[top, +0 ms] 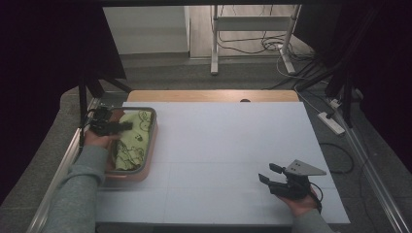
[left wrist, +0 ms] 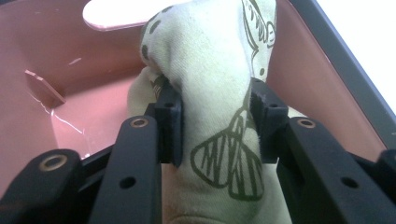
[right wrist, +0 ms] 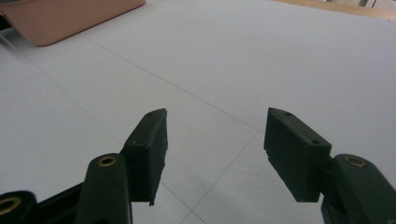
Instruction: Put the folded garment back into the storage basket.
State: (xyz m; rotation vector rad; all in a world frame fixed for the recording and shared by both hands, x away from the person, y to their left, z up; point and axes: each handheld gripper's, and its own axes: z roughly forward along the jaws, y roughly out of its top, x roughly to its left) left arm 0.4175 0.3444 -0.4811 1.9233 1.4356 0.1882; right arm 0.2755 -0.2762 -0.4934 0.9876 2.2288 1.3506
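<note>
A pale green cloth (top: 132, 141) with dark cartoon prints lies bunched in a pink tub (top: 154, 127) with a grey rim, at the left of the white board. My left gripper (top: 127, 125) reaches into the tub from its left side. In the left gripper view a fold of the cloth (left wrist: 215, 56) stands between the two black pads (left wrist: 170, 126), which touch it on both sides, with the tub wall (left wrist: 84, 56) behind. My right gripper (top: 267, 173) rests low at the board's front right, open, with nothing between its fingers (right wrist: 215, 135).
The white board (top: 218, 145) covers a wooden table (top: 214, 95). A corner of the pink tub (right wrist: 70, 18) lies far left in the right gripper view. Beyond the table stand a metal frame (top: 214, 43), loose cables and a power strip (top: 331, 123) on the floor.
</note>
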